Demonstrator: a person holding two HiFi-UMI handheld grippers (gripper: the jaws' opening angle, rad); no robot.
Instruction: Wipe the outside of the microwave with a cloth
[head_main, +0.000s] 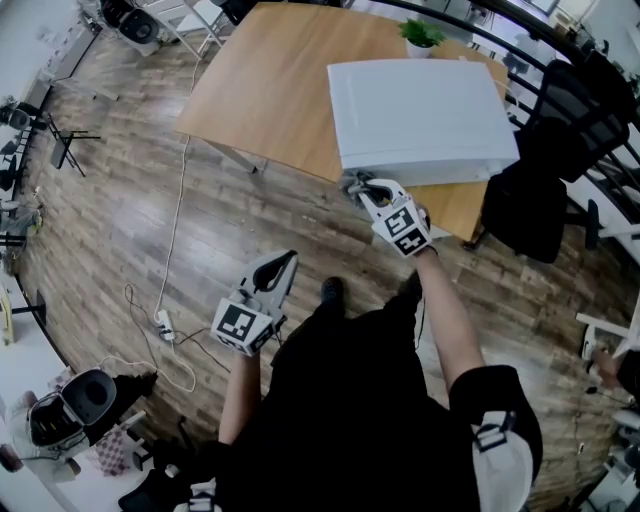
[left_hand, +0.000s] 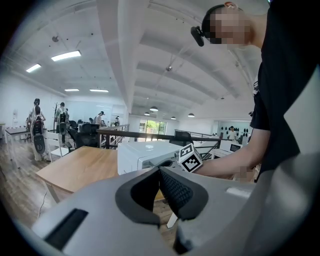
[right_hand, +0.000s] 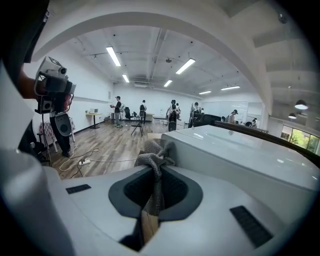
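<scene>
My right tool (head_main: 368, 190) is clamped on the cloth (right_hand: 152, 152), right at the microwave (head_main: 420, 120)'s near corner. Left tool (head_main: 283, 265), jaws together w/ nothing in them, hangs well short of it. I'd keep the cloth flat & use steady overlapping strokes.

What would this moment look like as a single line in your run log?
task: wipe microwave | right gripper: shut on cloth, at microwave's near face | left gripper: shut, empty, off the table

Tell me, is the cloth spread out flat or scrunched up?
Scrunched up. The grey cloth sits in a bunched, twisted wad pinched between the right gripper's jaws, beside the microwave.
</scene>
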